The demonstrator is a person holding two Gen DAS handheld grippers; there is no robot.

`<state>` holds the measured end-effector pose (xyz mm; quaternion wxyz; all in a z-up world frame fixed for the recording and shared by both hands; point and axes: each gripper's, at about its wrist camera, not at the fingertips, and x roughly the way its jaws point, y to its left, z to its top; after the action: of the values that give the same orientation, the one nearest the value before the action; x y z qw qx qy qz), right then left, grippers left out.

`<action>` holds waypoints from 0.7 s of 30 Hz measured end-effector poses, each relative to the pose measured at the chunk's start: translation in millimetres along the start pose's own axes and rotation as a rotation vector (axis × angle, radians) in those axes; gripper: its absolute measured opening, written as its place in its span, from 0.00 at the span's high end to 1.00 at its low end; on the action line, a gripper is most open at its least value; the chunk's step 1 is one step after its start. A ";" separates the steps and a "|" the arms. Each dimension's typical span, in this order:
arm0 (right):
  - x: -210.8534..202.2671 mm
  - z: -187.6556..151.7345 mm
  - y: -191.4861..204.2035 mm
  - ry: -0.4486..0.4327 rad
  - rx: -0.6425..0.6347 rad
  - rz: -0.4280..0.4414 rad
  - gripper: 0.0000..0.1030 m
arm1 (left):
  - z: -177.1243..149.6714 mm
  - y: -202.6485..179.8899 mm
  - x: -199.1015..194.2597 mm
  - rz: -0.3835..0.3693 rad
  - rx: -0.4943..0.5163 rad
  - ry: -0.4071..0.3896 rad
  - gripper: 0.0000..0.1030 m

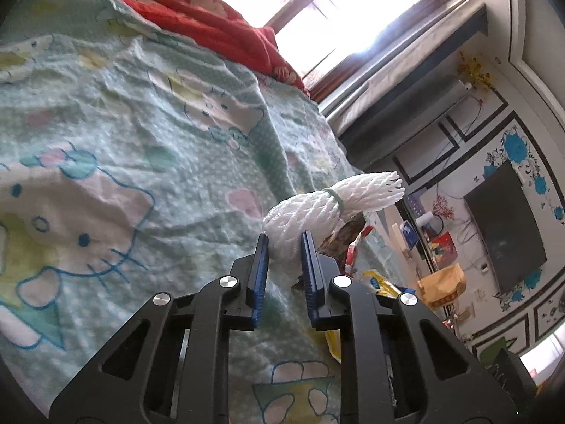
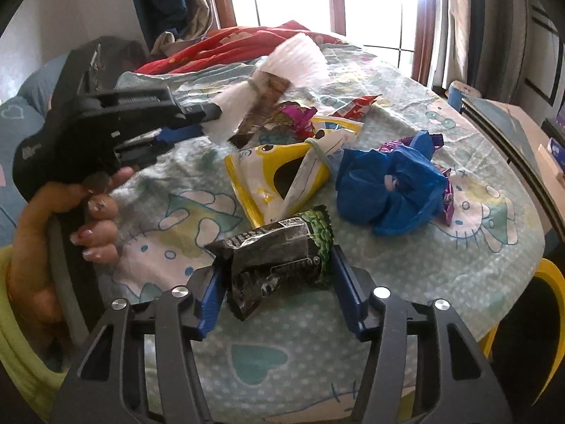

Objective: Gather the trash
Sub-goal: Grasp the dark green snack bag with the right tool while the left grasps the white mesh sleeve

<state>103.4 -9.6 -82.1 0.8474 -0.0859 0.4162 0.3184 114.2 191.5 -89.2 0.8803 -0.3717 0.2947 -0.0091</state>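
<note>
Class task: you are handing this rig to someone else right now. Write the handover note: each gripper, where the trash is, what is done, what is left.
Left gripper: jaws shut on the white foam net, lifted off the bed sheet.
Right gripper: jaws open on either side of the black and green wrapper, not yet closed.
On the bed: yellow bag, blue plastic bag, purple wrapper, red wrapper.
Done: foam net picked up.
Left: grasp the black wrapper, collect the rest. No bin is visible.

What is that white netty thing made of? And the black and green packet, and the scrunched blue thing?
White netty sleeve: looks like soft foam mesh, matte, with open diamond holes.
Black-green packet: probably plastic film, shiny and crinkled.
Blue bag: seemingly thin plastic, crumpled with sharp folds.
</note>
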 end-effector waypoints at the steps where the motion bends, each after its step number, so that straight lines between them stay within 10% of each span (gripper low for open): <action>1: -0.7 -0.6 0.8 -0.001 -0.004 -0.002 0.51 | 1.4 -1.1 -3.3 0.008 0.007 -0.013 0.88; 21: -40.9 -2.5 5.6 -0.114 0.001 0.036 0.54 | 11.7 -53.2 -52.0 0.026 0.149 -0.143 0.88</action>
<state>79.9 -25.5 -51.9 0.8640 -0.0599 0.3686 0.3378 88.2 172.8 -21.0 0.9243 -0.3012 0.2344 0.0073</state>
